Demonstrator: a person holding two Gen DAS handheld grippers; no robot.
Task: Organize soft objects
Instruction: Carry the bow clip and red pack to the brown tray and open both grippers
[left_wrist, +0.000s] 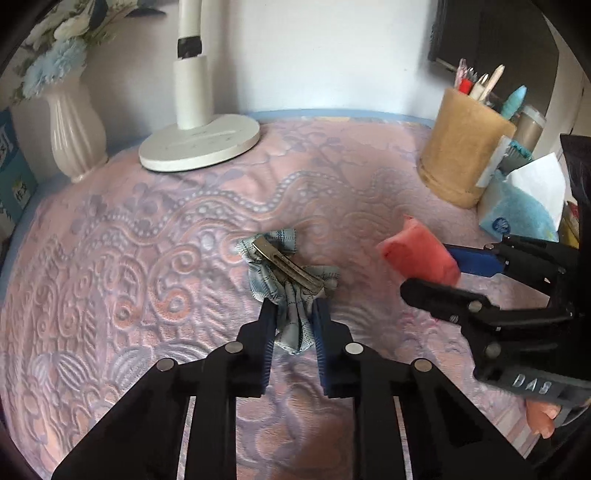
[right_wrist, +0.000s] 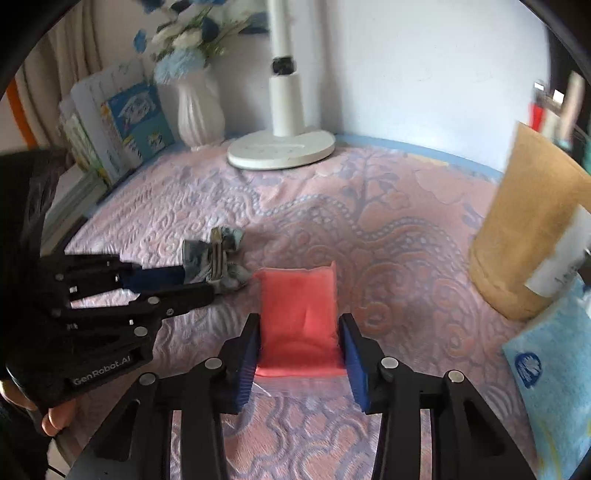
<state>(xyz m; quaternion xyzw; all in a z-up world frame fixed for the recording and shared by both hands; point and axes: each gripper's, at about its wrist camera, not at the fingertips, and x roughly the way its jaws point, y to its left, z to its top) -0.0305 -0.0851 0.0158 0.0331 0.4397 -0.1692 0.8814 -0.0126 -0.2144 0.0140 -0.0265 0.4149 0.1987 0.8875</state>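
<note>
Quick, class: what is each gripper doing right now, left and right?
Left gripper: closed on the blue fabric hair bow.
Right gripper: closed on the pink pouch.

Right wrist cam: the right gripper has its blue-padded jaws pressed on both sides of a soft coral-pink fabric pouch, near centre, over the pink and lilac embossed bedspread. Off to the left, the left gripper is clamped on a crumpled grey-blue cloth bow with a metal clip, just left of the pouch. Far back there's a white lamp base, a white ribbed vase and some standing booklets. On the right: a tan cylindrical holder and a blue tissue pack.
</note>
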